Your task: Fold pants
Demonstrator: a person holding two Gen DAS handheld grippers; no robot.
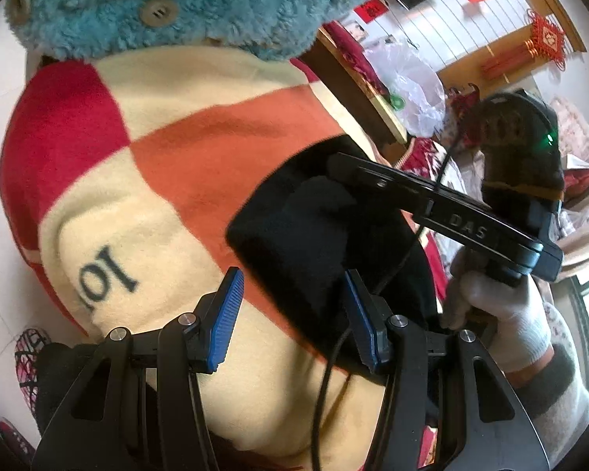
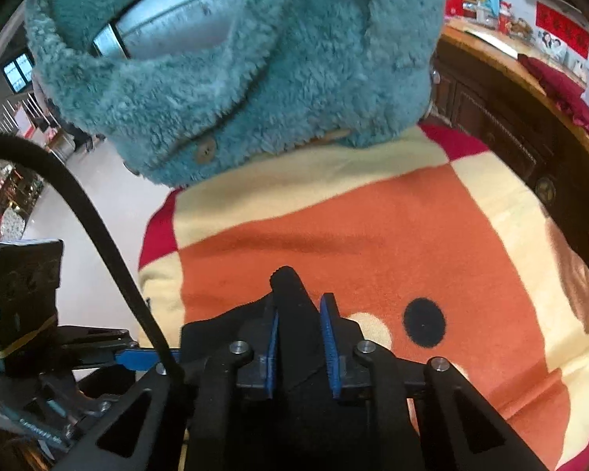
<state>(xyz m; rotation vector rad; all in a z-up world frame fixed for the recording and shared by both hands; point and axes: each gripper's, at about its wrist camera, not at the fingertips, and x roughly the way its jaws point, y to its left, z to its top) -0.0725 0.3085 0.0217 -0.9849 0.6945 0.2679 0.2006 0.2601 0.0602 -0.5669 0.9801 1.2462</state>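
The black pants (image 1: 314, 235) are a bunched fold held up in front of a cream, orange and red blanket (image 1: 176, 149). My left gripper (image 1: 290, 314) is open, its blue pads apart, with the black cloth just beyond the right pad. My right gripper (image 2: 300, 337) is shut on a fold of the black pants (image 2: 290, 294), which sticks up between its blue pads. The right gripper's body (image 1: 471, 219) and the gloved hand (image 1: 502, 314) holding it show in the left wrist view.
A fluffy teal jacket (image 2: 255, 78) with buttons hangs over the blanket (image 2: 353, 235). A dark wooden cabinet (image 2: 510, 125) stands at the right. A clear plastic bag (image 1: 412, 82) lies behind. A black cable (image 2: 98, 227) crosses the left side.
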